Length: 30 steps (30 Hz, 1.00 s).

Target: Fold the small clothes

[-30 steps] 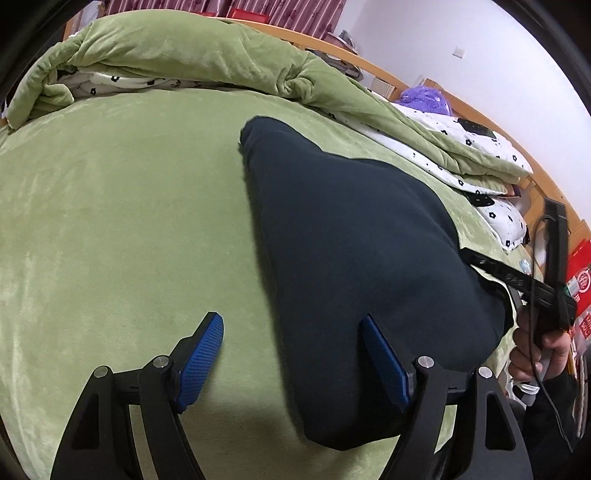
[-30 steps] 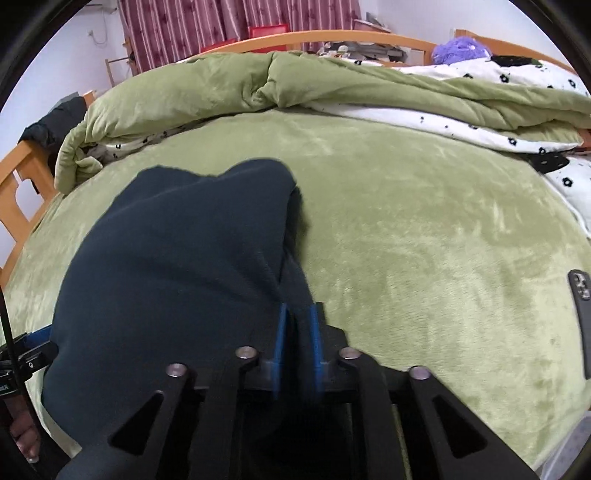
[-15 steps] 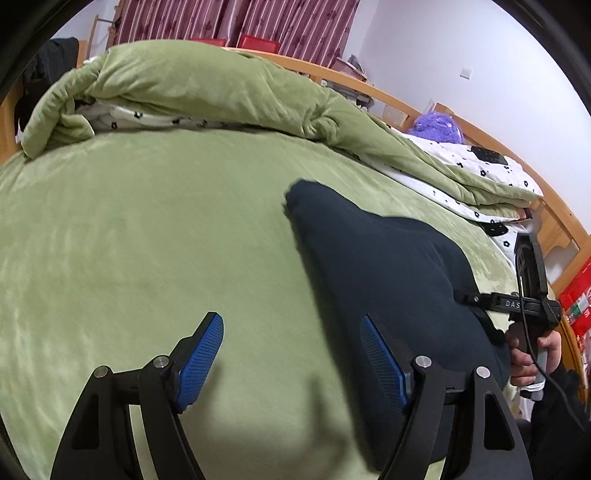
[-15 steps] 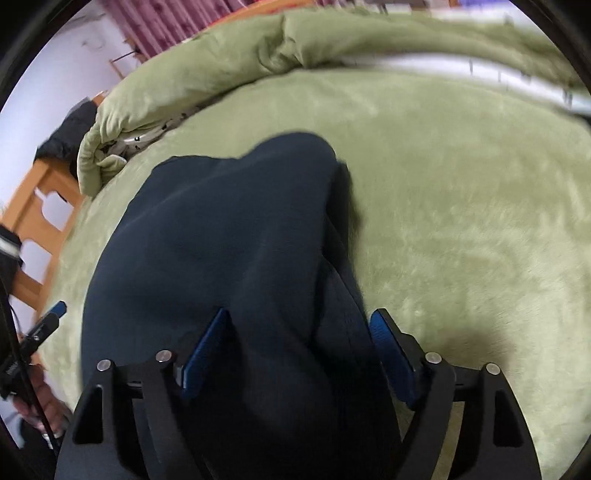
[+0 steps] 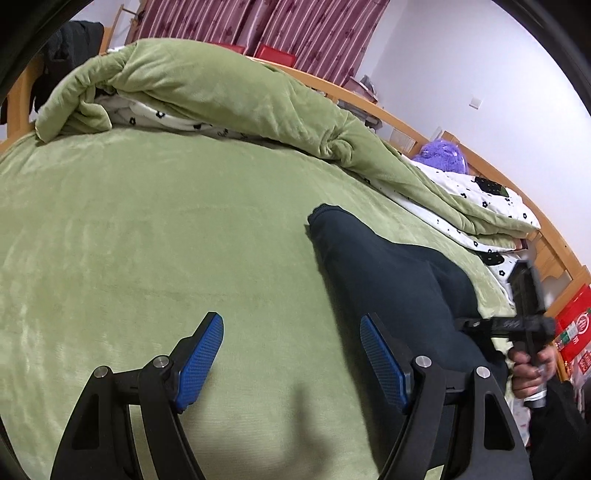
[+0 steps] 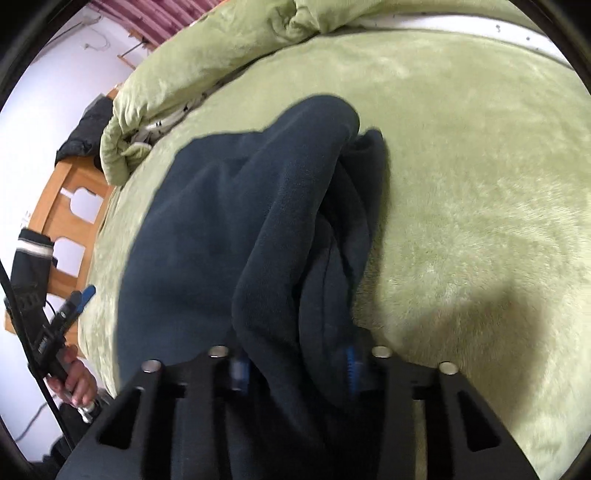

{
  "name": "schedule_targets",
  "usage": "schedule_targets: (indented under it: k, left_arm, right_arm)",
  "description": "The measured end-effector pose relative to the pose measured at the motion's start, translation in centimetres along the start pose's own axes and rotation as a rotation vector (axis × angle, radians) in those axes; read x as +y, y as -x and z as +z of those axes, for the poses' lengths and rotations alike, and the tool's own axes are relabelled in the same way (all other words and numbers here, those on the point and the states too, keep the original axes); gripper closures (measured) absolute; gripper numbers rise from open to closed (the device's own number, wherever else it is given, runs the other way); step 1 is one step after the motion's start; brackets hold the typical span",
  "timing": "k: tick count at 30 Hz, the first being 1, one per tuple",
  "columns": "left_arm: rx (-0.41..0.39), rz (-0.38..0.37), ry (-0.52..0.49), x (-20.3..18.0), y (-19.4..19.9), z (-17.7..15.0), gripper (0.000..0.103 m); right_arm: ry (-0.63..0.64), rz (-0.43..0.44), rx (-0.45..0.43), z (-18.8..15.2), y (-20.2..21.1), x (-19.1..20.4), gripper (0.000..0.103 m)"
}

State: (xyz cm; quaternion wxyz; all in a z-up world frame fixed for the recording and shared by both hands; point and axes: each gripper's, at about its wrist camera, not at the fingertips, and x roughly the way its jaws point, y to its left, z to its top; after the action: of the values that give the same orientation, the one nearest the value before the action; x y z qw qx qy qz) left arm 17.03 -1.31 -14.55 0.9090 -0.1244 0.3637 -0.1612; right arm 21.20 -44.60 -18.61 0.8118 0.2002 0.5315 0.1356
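Navy fleece garment (image 6: 229,236) on green bed (image 6: 480,184) | right gripper (image 6: 295,369) fingers closing, bunched fold between them | left gripper (image 5: 291,354) fingers wide, empty, garment just beside its right finger

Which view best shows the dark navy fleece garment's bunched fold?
The right wrist view: the dark navy fleece garment fills it, its bunched fold between the closing right gripper jaws. The left wrist view shows only its flat side on the green blanket.

Green plush bed (image 5: 147,236), wooden frame (image 5: 406,120), striped maroon curtains (image 5: 314,33), white wall (image 5: 461,55)
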Motion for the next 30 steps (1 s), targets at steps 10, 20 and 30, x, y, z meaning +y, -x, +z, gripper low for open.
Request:
schedule_targets:
  k: [10,20,30]
  left_arm:
    - [-0.067,0.069,0.031,1.8,2.3,0.7,0.028]
    - [-0.160,0.168,0.066,5.3,5.8,1.5,0.028]
    - [-0.154,0.206,0.072,6.6,5.2,2.0,0.028]
  right_arm:
    - [0.033,0.048,-0.174,1.3,8.1,13.5,0.077]
    - [0.030,0.097,-0.216,4.8,5.4,26.8,0.078]
    - [-0.097,0.169,-0.199,5.0,-2.2,17.9,0.074]
